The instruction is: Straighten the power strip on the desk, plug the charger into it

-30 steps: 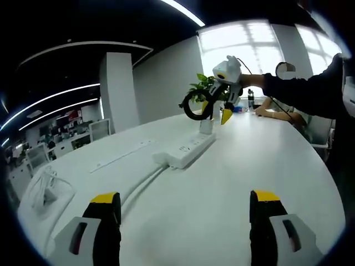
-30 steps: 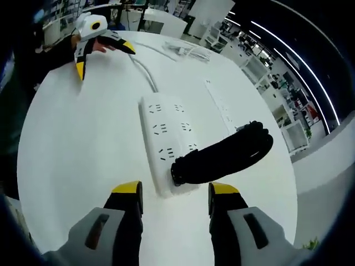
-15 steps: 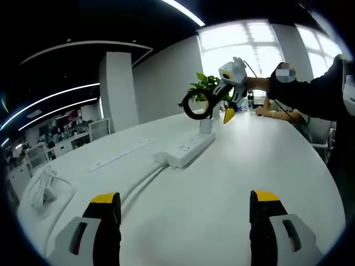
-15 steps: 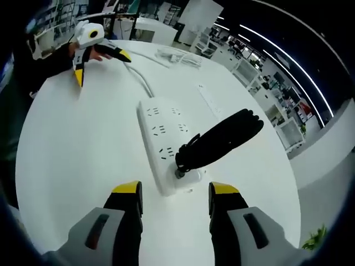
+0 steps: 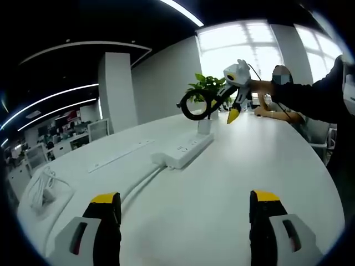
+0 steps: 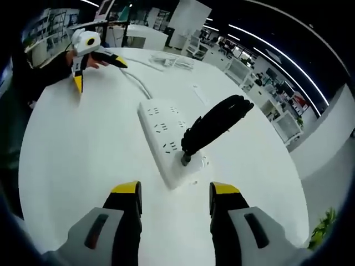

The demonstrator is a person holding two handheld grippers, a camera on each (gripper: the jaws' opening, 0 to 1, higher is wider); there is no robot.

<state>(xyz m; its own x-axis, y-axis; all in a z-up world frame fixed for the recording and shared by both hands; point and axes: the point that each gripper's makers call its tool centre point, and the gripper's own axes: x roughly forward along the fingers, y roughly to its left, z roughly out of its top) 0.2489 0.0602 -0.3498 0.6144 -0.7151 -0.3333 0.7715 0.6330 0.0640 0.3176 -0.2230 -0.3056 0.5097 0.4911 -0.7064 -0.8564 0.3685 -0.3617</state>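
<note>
Two grippers are held over a white surface (image 5: 222, 183). The left gripper (image 5: 186, 221) is seen with fingers spread wide, nothing between them. The right gripper (image 6: 175, 205) has its fingers parted and unloaded, above the near end of the white power strip (image 6: 161, 133). The charger (image 6: 191, 167) sits plugged into that end, its coiled black cable (image 6: 219, 123) sticking up. The strip's white cord (image 5: 138, 183) trails across the surface toward the left gripper.
</note>
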